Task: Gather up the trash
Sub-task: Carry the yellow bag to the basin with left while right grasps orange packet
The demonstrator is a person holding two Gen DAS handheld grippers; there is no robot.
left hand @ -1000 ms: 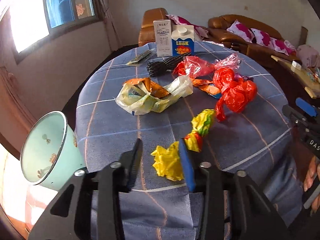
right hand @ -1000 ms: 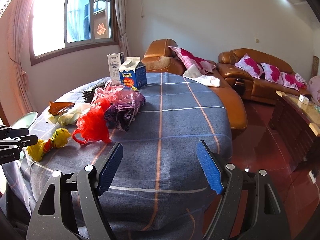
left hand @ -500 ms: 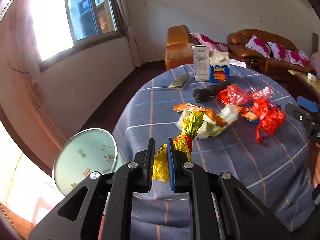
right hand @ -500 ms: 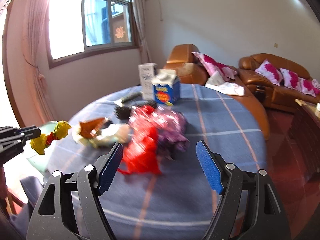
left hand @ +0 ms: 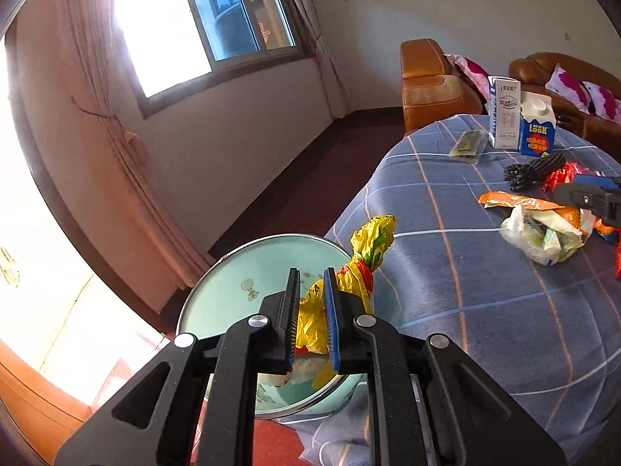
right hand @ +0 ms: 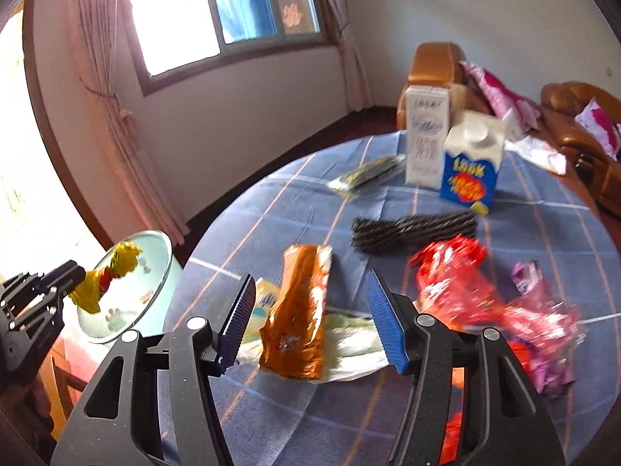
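My left gripper (left hand: 310, 283) is shut on a crumpled yellow plastic bag (left hand: 368, 244) and holds it over the pale green enamel basin (left hand: 233, 272) beside the table. The right wrist view shows the same bag (right hand: 112, 268) hanging over the basin (right hand: 155, 272) at the far left. My right gripper (right hand: 309, 281) hovers low over an orange snack wrapper (right hand: 302, 318) lying on a whitish plastic bag (right hand: 349, 341). Its jaws are closing, with the wrapper between them and a gap on each side.
The round table carries a blue checked cloth (right hand: 524, 213). On it are a white carton (right hand: 427, 136), a blue milk carton (right hand: 471, 171), a black bundle (right hand: 415, 229), a flat dark packet (right hand: 368, 174), and red (right hand: 454, 287) and purple (right hand: 543, 330) bags. Brown sofas (left hand: 427, 77) stand behind.
The left gripper shut on the yellow bag, lifted it off the table and carried it left over the basin. The right gripper swept left across the table to the orange wrapper, its jaws narrowing.
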